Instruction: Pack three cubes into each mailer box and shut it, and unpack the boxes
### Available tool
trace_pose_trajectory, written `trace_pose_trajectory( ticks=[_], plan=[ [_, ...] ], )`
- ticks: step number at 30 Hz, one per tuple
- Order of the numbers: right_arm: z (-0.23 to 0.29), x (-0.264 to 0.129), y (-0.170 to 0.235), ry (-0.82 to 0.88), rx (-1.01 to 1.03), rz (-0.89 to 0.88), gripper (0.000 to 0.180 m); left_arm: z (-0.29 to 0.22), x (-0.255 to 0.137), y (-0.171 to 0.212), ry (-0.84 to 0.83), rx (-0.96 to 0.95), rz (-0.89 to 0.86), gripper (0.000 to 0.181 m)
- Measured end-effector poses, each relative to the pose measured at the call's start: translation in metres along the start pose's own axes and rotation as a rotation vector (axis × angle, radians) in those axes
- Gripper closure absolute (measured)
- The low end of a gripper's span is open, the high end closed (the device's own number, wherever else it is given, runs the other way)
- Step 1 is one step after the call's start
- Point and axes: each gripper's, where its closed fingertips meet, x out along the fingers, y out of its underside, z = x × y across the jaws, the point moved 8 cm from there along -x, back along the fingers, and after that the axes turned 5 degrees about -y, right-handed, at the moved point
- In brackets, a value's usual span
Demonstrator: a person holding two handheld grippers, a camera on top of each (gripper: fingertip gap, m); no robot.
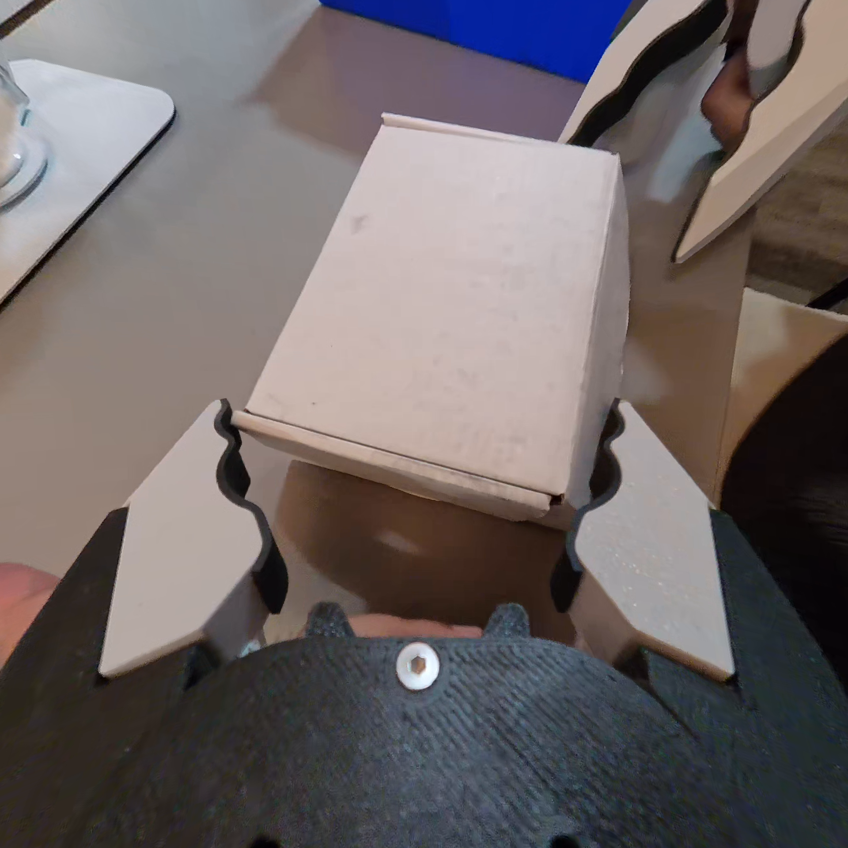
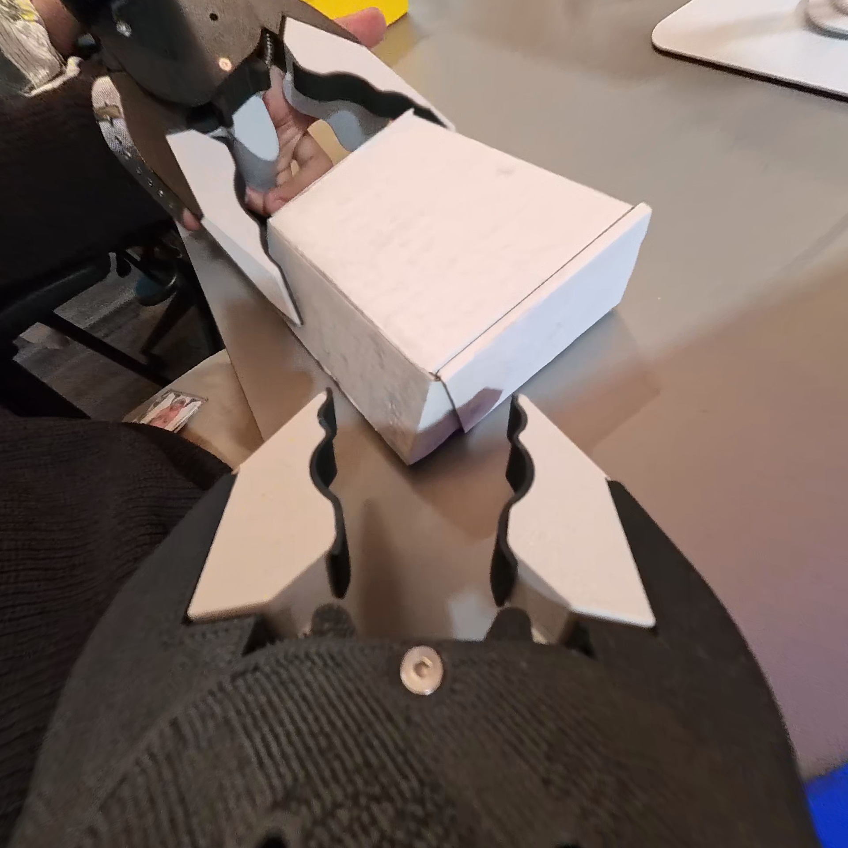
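Observation:
A closed white mailer box point(image 1: 440, 293) is at the near edge of the grey table point(image 1: 137, 367). My left gripper point(image 1: 420, 413) is shut on its near end, one finger on each side. The held end is raised off the table and a shadow lies under it. In the right wrist view the box point(image 2: 449, 275) slopes down to a corner near the table, with the left gripper point(image 2: 362, 215) clamped on its far end. My right gripper point(image 2: 421, 401) is open and empty just short of that corner; it also shows in the left wrist view point(image 1: 622, 197). No cubes are in view.
A silver monitor stand base point(image 1: 82, 151) sits on the table at the left, also in the right wrist view point(image 2: 757, 50). A blue object point(image 1: 459, 32) lies beyond the box and a yellow one point(image 2: 367, 9) farther off. The table edge point(image 1: 734, 367) runs close beside the box.

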Motion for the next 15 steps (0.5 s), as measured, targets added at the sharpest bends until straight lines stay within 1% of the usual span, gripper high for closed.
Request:
trace_pose_trajectory(
  ticks=[3, 6, 9, 12, 15],
  plan=[
    [0.003, 0.004, 0.003, 0.014, -0.024, 0.039, 0.103, 0.0, 0.003, 0.001, -0.005, 0.004, 0.024, 0.028],
    [0.006, 0.008, 0.005, 0.025, -0.057, 0.086, 0.102, -0.002, 0.001, 0.001, 0.06, 0.002, 0.011, 0.032],
    [0.009, 0.01, 0.007, 0.045, -0.104, 0.101, 0.103, -0.002, -0.001, 0.001, 0.074, -0.008, 0.007, 0.035],
    [0.01, 0.007, 0.006, 0.029, -0.116, 0.081, 0.112, -0.001, -0.004, 0.004, 0.093, -0.015, 0.006, 0.036],
    [0.01, 0.002, 0.001, -0.032, -0.065, 0.016, 0.119, 0.002, -0.008, 0.006, 0.125, -0.039, -0.003, 0.037]
  ],
)
